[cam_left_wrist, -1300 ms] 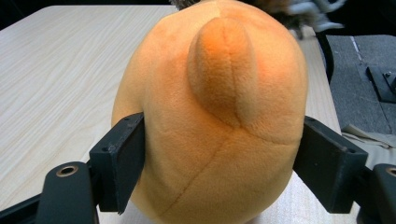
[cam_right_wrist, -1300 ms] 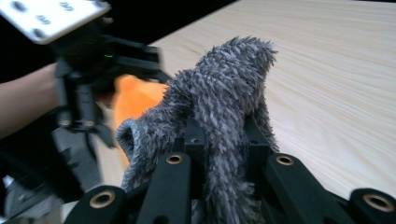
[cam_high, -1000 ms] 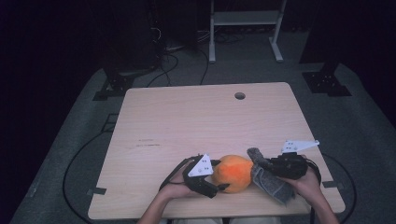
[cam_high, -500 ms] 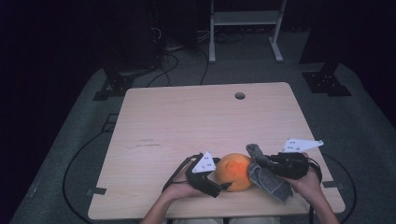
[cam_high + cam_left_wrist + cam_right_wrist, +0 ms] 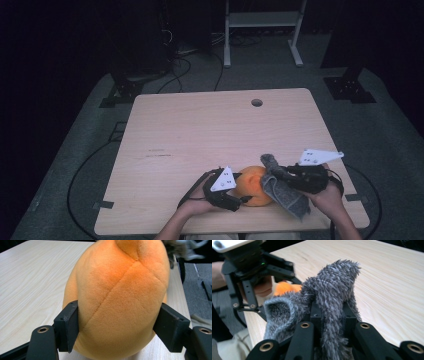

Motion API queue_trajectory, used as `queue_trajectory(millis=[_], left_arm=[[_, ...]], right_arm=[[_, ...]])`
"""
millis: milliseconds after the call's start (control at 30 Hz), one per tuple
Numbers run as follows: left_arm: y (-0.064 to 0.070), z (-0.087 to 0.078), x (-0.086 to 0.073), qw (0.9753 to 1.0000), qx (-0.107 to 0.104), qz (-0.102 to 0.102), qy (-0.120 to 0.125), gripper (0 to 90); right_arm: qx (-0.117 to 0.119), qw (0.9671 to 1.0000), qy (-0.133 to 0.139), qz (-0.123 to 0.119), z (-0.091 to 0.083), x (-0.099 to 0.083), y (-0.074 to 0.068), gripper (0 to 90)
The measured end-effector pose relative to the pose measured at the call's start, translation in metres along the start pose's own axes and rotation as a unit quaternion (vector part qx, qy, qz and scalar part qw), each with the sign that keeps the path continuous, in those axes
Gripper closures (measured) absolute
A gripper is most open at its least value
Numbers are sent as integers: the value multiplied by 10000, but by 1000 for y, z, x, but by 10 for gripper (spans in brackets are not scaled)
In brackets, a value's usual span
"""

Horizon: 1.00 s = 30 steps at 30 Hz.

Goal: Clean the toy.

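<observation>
The left gripper has its two black jaws pressed against opposite flanks of an orange plush toy, which sits between them and bulges well past their tips; the toy's seams cross on the face turned toward the camera. In the left gripper view its underside rests on the light wooden table just beyond the jaws. From the high view the plush toy lies near the table's near edge, between the two grippers.

The right gripper is clamped tight on a grey fuzzy cloth: a fold of it is pinched between the jaws and stands up above their tips, while another fold hangs beside the jaws on one side. Beyond those jaws the cloth touches the orange toy, and farther on is the left gripper in the person's hand. In the high view the cloth drapes below the right gripper against the toy.
</observation>
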<state>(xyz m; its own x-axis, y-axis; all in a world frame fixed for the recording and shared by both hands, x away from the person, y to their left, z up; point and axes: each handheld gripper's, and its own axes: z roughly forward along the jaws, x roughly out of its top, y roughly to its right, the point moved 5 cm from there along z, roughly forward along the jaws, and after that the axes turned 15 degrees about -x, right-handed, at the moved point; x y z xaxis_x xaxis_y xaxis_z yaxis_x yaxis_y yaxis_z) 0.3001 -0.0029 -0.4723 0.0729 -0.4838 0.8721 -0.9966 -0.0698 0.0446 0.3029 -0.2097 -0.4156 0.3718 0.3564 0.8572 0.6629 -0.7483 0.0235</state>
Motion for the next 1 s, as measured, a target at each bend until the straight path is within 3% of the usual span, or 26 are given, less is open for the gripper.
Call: queue_trajectory(millis=[67,133,233,300,367,400,533,700,900,1000], left_arm=[[0,0,0,10000,-3,-2,16,275],[0,1,0,10000,13,2,23,275],[2,4,2,10000,40,50,4,275],[5,6,3,9999,58,133,-51,274],[6,7,2,9998,79,155,-82,274],[6,6,2,9998,85,149,-95,274],[6,7,2,9999,67,125,-57,275],[4,6,1,10000,22,66,-11,274],[4,5,1,10000,8,77,-34,272],[3,4,-1,10000,-2,54,-10,271]], right_arm=[[77,9999,72,135,-5,0,5,763],[253,9994,222,87,-10,8,-3,763],[487,9976,374,-306,-12,25,-30,763],[556,9961,336,-598,-10,32,-49,762],[351,9949,190,-931,-3,32,-59,763],[277,9948,123,-971,0,31,-59,763],[108,9978,44,-660,1,24,-41,763],[-67,9992,-32,-398,-2,16,-23,764],[-3,9991,-48,-433,-1,15,-22,764],[-2,9997,-124,-204,1,6,-10,764]])
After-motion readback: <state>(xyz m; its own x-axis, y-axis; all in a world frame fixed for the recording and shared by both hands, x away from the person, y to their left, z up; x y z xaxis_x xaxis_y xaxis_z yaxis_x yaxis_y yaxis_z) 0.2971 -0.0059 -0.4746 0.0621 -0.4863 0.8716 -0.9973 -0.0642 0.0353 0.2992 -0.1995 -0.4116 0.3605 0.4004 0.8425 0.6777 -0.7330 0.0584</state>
